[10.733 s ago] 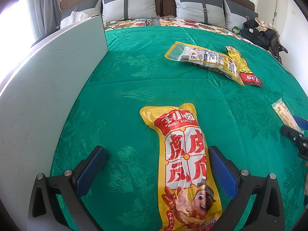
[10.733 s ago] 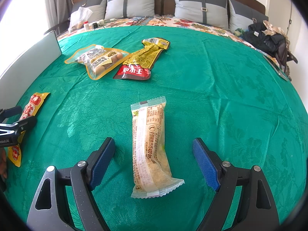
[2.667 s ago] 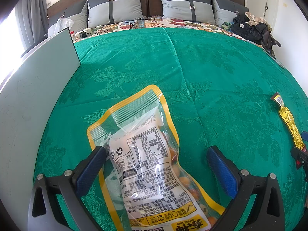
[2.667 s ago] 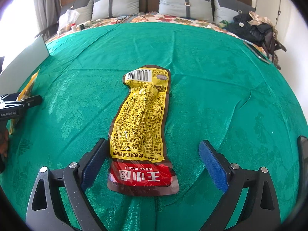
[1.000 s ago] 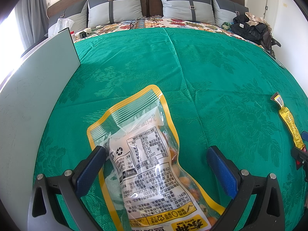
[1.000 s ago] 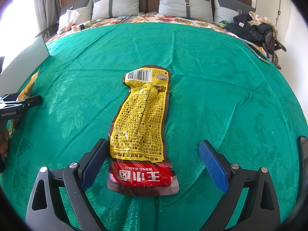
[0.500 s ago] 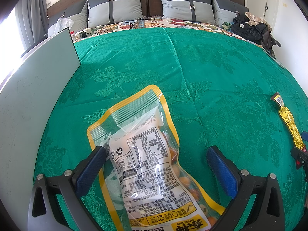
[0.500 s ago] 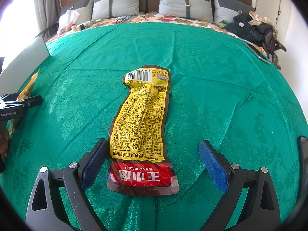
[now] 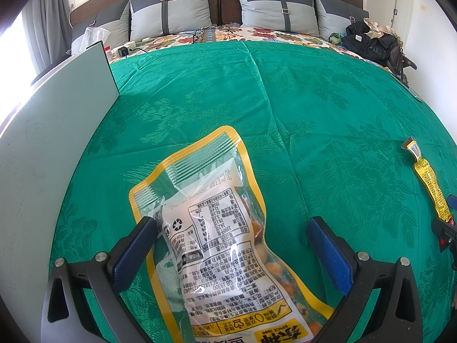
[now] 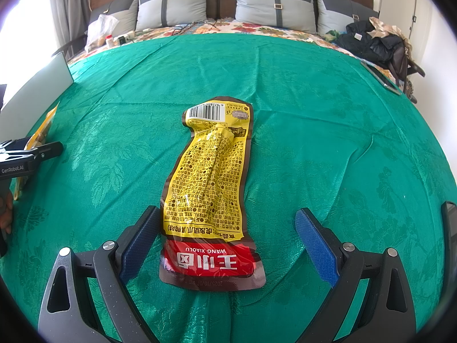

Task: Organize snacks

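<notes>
Both grippers spread wide on green bedspread (image 10: pixel 314 120): left gripper (image 9: pixel 232 254) straddles clear peanut bag (image 9: pixel 217 245), right gripper (image 10: pixel 225 243) straddles yellow-red pouch (image 10: pixel 210 188).

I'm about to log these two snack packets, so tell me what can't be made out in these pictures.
- Clear yellow-edged pouch, left wrist view: its near end with the brand name is cut off by the bottom edge.
- Same pouch, right wrist view: only a sliver shows behind the left gripper at the left edge.
- Yellow-and-red packet, right wrist view: lying back side up, so its front is hidden; the small print is too fine to read.
</notes>
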The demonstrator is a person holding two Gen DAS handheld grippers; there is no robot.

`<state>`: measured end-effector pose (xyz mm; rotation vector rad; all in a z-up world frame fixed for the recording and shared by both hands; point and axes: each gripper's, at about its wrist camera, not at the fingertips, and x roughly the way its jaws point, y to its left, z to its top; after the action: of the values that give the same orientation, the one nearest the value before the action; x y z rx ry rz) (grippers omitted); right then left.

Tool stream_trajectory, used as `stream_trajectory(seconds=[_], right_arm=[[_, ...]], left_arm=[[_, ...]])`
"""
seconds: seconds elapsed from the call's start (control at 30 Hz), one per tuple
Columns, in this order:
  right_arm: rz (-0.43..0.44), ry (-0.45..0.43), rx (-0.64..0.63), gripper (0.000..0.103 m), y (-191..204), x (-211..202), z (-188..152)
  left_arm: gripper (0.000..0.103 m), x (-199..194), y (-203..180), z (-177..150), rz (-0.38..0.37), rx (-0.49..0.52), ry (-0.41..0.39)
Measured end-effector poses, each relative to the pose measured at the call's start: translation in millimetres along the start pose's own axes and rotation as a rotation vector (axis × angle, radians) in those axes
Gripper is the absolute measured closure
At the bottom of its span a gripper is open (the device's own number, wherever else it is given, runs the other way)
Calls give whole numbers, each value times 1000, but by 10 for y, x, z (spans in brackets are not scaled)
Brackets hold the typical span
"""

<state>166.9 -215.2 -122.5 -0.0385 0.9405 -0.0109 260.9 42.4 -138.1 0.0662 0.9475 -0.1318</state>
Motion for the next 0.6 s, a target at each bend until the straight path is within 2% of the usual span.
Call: stream_trajectory(seconds=[0.47,0.53,0.6], right_arm=[[1,1,0,6,-5,1,3],[4,3,1,6,-7,0,3],[19,22,-10,6,-30,-12,22]], left_arm=[[0,0,3,0,-5,-1,0],[0,3,12,22,-30,33,27],[0,17,10,74,-54,71,99]])
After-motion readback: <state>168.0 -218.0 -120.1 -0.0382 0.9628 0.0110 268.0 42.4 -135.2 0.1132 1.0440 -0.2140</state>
